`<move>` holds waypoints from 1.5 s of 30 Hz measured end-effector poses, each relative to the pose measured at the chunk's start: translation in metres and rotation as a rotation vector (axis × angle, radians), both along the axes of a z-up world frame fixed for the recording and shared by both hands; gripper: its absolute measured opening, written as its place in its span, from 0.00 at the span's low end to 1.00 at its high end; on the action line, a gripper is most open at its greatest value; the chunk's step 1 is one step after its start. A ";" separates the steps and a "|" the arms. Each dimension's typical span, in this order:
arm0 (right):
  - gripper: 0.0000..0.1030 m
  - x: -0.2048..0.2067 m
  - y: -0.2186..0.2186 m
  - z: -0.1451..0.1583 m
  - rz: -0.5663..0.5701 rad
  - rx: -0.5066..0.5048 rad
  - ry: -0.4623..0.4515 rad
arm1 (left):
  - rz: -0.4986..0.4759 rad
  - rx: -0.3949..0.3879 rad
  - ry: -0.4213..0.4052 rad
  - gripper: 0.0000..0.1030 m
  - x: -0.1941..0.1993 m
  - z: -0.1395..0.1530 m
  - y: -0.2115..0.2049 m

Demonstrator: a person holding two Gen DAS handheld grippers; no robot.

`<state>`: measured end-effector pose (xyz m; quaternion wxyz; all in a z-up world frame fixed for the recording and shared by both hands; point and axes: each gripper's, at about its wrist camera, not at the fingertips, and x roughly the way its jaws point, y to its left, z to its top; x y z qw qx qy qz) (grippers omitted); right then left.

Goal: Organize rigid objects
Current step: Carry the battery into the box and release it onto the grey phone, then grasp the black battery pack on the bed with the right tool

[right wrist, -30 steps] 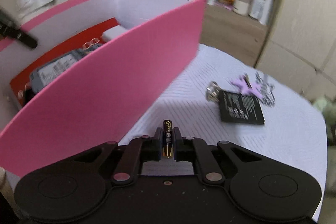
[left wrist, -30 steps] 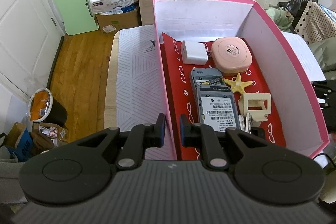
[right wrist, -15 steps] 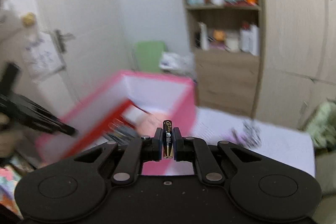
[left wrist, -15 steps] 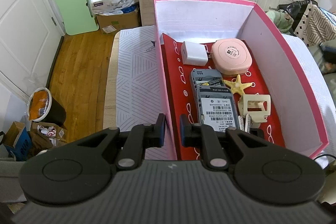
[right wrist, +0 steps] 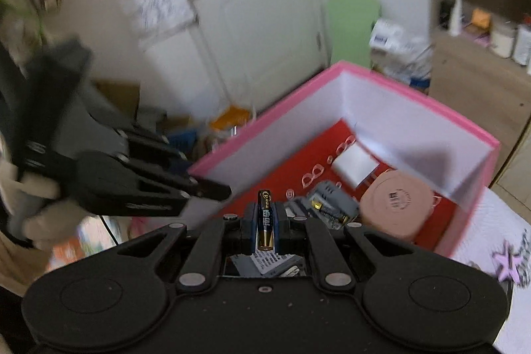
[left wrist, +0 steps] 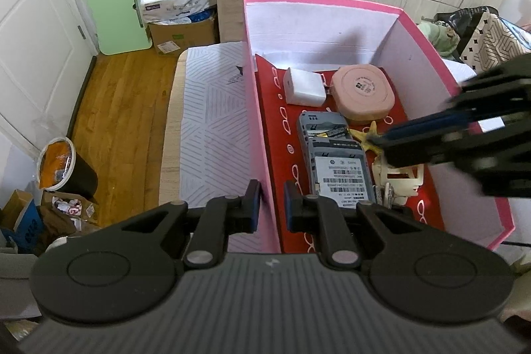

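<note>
My left gripper (left wrist: 269, 208) is shut on the left wall of the pink box (left wrist: 428, 32), one finger on each side of it. The box holds a white charger (left wrist: 303, 87), a pink round case (left wrist: 363, 92), two grey phones (left wrist: 338, 175), a yellow starfish (left wrist: 368, 138) and a cream plastic piece (left wrist: 401, 179). My right gripper (right wrist: 265, 214) is shut on a black and gold battery (right wrist: 264, 198) that stands upright between the pads. It hangs above the box's near half. In the left wrist view the right gripper (left wrist: 378, 143) reaches in, blurred, from the right.
A purple star (right wrist: 507, 264) lies on the white patterned tablecloth (left wrist: 212, 121) to the right of the box. A bin (left wrist: 63, 168) and cardboard boxes stand on the wooden floor at the left. A shelf unit and cupboards are behind the table.
My right gripper has risen from beside the box's outer wall and swung over the box with the battery in it. It now shows in the left wrist view. My left gripper has kept still.
</note>
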<state>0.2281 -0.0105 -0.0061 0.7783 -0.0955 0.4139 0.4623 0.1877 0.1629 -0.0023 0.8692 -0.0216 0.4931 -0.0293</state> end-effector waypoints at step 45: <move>0.64 -0.032 -0.199 -0.041 -0.519 -0.050 -0.108 | -0.008 -0.030 0.016 0.15 0.002 -0.001 0.005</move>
